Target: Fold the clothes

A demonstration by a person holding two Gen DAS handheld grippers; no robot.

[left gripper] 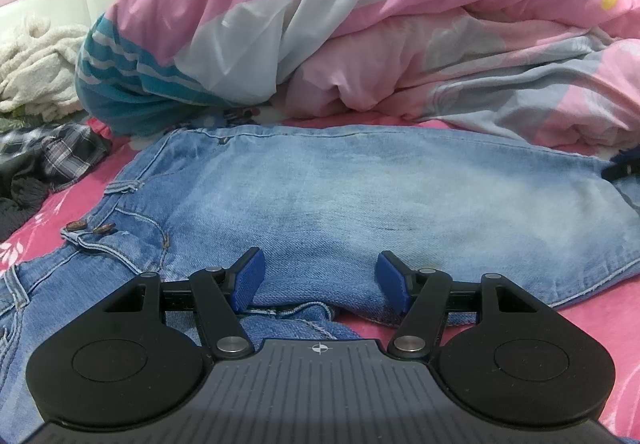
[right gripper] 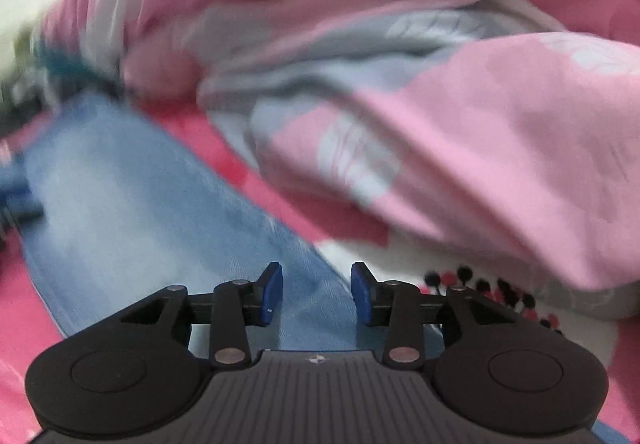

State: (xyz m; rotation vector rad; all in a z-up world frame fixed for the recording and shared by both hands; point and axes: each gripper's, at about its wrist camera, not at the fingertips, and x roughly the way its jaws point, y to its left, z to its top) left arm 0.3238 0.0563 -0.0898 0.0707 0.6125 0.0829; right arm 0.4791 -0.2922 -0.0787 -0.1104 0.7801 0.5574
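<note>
The jeans [left gripper: 340,196] lie spread flat across the middle of the left wrist view, on a pink floral bed sheet [left gripper: 36,232], waistband and buttons [left gripper: 90,227] at lower left; the left hand-held gripper [left gripper: 318,278] sits at the bottom centre, blue pads [left gripper: 250,278] spread wide over the near denim edge, pinching nothing; a pink and grey quilt [left gripper: 360,24] is heaped behind, cream knitwear [left gripper: 36,64] and plaid cloth [left gripper: 64,156] at the left edge; in the blurred right wrist view the right hand-held gripper [right gripper: 316,294] stands parted above the denim, gripping nothing.
</note>
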